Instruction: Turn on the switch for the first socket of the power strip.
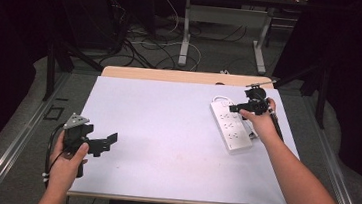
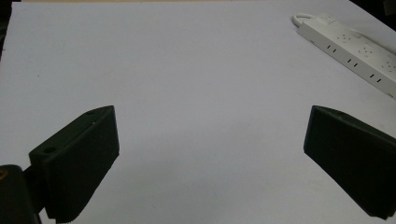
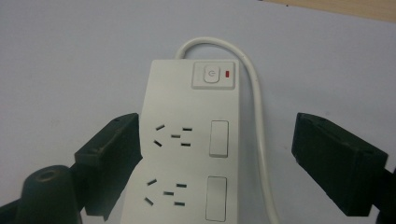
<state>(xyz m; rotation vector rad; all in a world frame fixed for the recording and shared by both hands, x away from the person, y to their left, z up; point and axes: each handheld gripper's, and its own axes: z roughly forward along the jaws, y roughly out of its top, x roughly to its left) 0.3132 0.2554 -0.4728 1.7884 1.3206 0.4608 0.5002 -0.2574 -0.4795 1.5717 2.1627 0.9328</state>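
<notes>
So the thing that matters here is the power strip [image 1: 231, 126], a white plastic one lying flat on the white table cover [image 1: 165, 140], over toward the right and far side, angled a bit. It has a switch [image 3: 211, 74] with a small red light at the far end, and its white cord [image 3: 254, 107] loops out of that end and runs back along one side.

My guess on handling: hard, rigid plastic shell, fairly light, won't flex or squash. The surface looks smooth, so it could slip if you pinch it on just a corner. Best bet is across the short width, on the two long sides, somewhere mid-body so it doesn't tip. Watch the cord though; it sits right along one edge, so a jaw could land on it instead of the casing, and it'll drag once the strip lifts.

The right gripper [image 3: 219, 154] is hovering right over the strip, jaws spread wide either side of it, one overlapping the left edge in its own view, the other out past the cord. Not clamped on anything.

The left gripper [image 1: 95, 143] is way off at the near left of the table, jaws also spread apart, holding nothing.
</notes>
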